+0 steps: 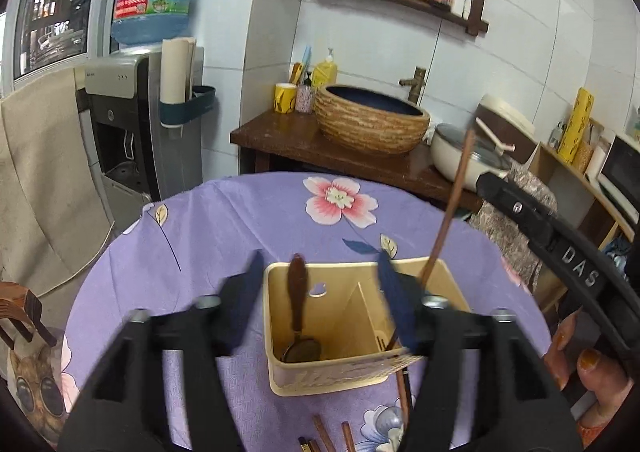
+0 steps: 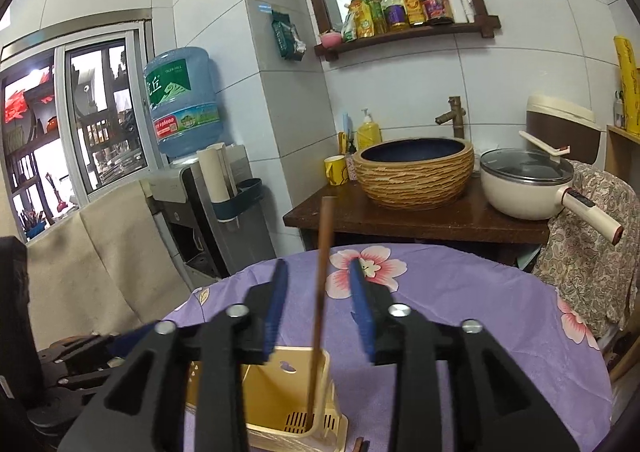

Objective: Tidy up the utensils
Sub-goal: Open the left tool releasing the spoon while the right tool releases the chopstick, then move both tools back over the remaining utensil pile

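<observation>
While my right gripper [image 2: 318, 308] hung released around one chopstick [image 2: 320, 292] standing in the beige utensil caddy [image 1: 340, 376], my left gripper [image 1: 320, 300] straddled it unclenched. I judged sorting partial: spoon [image 1: 298, 312] binned, loose chopsticks [image 1: 332, 436] remaining at the table's [image 1: 240, 220] near edge.

So the holder [image 1: 340, 332] sits on the table [image 1: 240, 236], near the front edge. Inside it there's a divider: spoon [image 1: 298, 304] leaning in the left compartment, chopstick [image 1: 448, 208] standing tilted in the right one. A few more sticks [image 1: 328, 436] lie on the table just in front of the holder. Behind the table is a counter [image 1: 280, 136] with the basin [image 1: 372, 120] on it and a pot [image 1: 460, 160] to the basin's right. Water dispenser [image 1: 132, 124] is off to the left.
</observation>
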`<state>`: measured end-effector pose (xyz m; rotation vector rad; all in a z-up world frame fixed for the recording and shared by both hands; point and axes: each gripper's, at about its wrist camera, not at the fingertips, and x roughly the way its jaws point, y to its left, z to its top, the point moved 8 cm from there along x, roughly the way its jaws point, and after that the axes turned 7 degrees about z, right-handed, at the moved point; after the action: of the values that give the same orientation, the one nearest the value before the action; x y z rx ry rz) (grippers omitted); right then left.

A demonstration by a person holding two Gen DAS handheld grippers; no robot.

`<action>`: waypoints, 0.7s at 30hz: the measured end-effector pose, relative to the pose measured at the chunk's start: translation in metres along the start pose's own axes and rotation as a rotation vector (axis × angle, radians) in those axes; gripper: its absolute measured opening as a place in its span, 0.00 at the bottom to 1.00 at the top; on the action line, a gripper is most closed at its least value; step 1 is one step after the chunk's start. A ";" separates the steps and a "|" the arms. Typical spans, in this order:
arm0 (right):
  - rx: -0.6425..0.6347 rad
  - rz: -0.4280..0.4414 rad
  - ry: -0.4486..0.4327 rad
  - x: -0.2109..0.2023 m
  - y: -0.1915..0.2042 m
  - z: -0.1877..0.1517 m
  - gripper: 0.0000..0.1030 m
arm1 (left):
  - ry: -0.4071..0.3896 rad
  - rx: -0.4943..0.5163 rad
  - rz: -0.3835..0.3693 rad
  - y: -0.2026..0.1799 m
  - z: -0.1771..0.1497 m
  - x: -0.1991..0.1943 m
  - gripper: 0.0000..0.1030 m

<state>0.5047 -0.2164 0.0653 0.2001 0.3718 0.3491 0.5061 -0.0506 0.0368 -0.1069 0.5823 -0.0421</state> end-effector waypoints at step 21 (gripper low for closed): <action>-0.045 -0.095 0.441 -0.042 -0.022 -0.192 0.49 | 0.177 0.050 0.175 0.060 -0.179 -0.052 0.88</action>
<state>0.4005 -0.2278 -0.1027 0.0591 0.8053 0.3055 0.3653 -0.0037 -0.0899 -0.0030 0.7651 0.1043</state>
